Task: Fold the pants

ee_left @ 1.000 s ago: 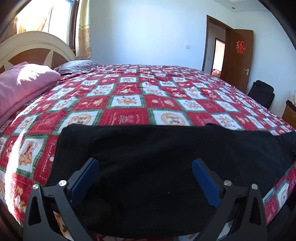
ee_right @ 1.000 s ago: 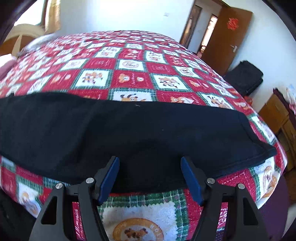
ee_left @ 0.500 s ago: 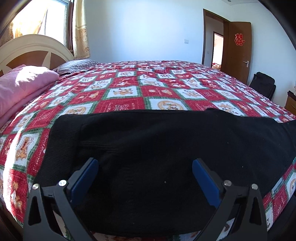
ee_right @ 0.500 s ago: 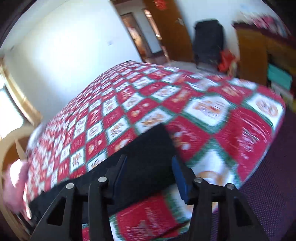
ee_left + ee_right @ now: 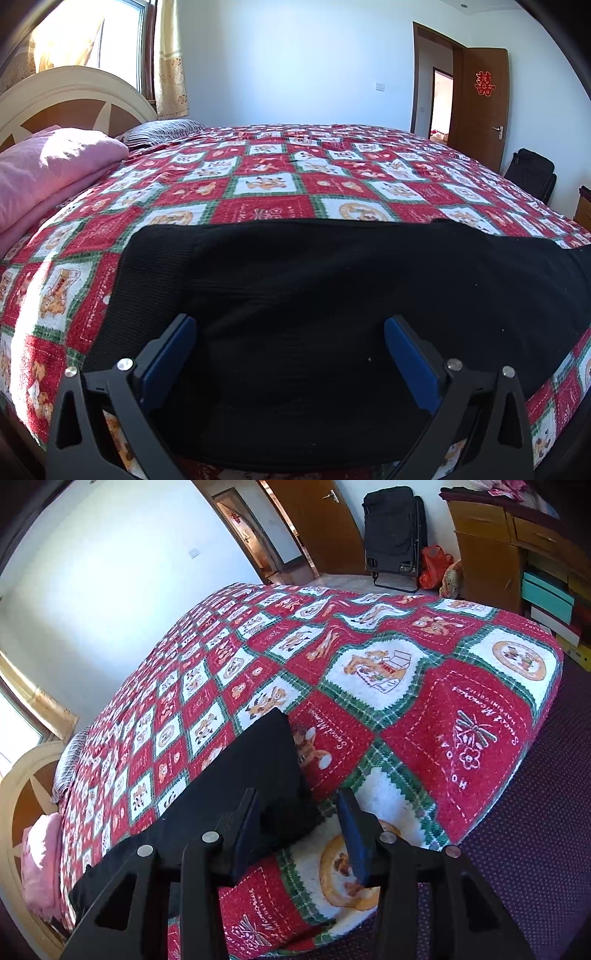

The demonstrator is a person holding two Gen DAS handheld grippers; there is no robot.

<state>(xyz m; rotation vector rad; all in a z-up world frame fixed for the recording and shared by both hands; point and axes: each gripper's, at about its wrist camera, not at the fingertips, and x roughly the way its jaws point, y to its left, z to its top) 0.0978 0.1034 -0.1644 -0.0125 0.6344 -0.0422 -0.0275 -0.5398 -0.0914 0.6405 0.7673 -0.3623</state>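
Black pants point(image 5: 332, 295) lie flat along the near edge of a bed with a red, white and green patchwork quilt point(image 5: 266, 184). My left gripper point(image 5: 290, 332) is open and empty, just above the pants near their waistband end. In the right wrist view the pants point(image 5: 255, 775) show as a narrow dark strip whose leg end lies at the bed's foot corner. My right gripper point(image 5: 299, 805) is open and empty, its jaws either side of the pants' end corner, tilted to the side.
A pink folded blanket point(image 5: 48, 173) and striped pillow point(image 5: 162, 131) lie by the headboard point(image 5: 70, 96). A black bag point(image 5: 393, 528), a wooden cabinet point(image 5: 491, 542) and dark carpet point(image 5: 535, 830) are beyond the bed's foot. A brown door point(image 5: 480, 107) stands open.
My right gripper has swung from the pants' middle to the leg end at the bed's foot corner and tilted. My left gripper has shifted slightly and stays open over the pants.
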